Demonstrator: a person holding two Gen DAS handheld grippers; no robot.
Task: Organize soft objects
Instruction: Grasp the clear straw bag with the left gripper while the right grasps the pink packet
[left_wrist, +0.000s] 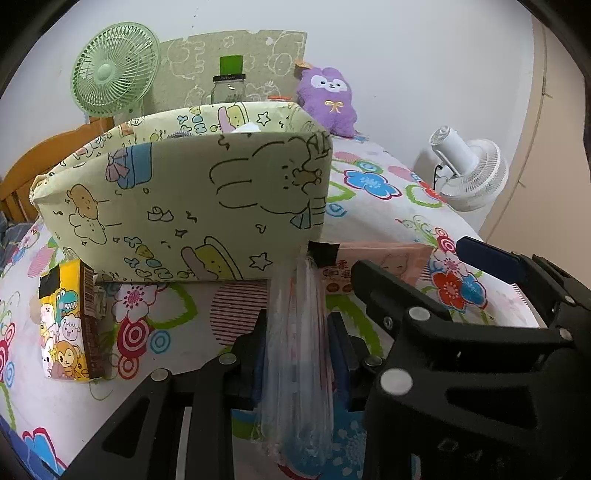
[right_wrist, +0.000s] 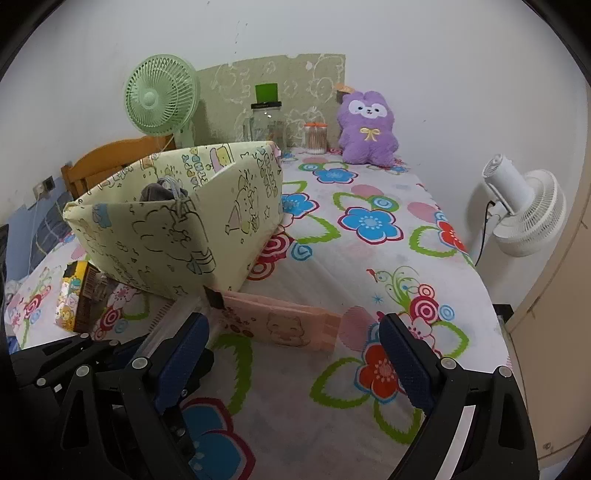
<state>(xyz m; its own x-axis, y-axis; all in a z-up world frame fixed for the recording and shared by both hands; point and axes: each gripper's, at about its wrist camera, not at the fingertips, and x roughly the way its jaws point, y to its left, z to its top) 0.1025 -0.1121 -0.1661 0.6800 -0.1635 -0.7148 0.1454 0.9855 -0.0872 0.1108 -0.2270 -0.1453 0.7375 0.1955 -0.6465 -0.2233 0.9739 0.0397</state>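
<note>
A pink tissue pack (left_wrist: 384, 266) (right_wrist: 280, 325) lies on the flowered bed sheet, just in front of a pale yellow fabric storage box (left_wrist: 184, 192) (right_wrist: 166, 229). My left gripper (left_wrist: 297, 326) is shut on the clear plastic end (left_wrist: 295, 332) of that pack. In the right wrist view my right gripper (right_wrist: 295, 354) stands open, just short of the pack's long side, with nothing between its pads. One of its blue fingers (left_wrist: 487, 256) shows at the right of the left wrist view. A purple plush toy (left_wrist: 328, 99) (right_wrist: 367, 129) sits against the far wall.
A yellow cartoon tissue pack (left_wrist: 66, 321) (right_wrist: 74, 302) lies left of the box. Something grey (right_wrist: 155, 192) sits inside the box. A green fan (right_wrist: 160, 99), a glass jar (right_wrist: 266, 122) and a swab jar (right_wrist: 316, 137) line the wall. A white fan (right_wrist: 524, 210) stands beside the bed.
</note>
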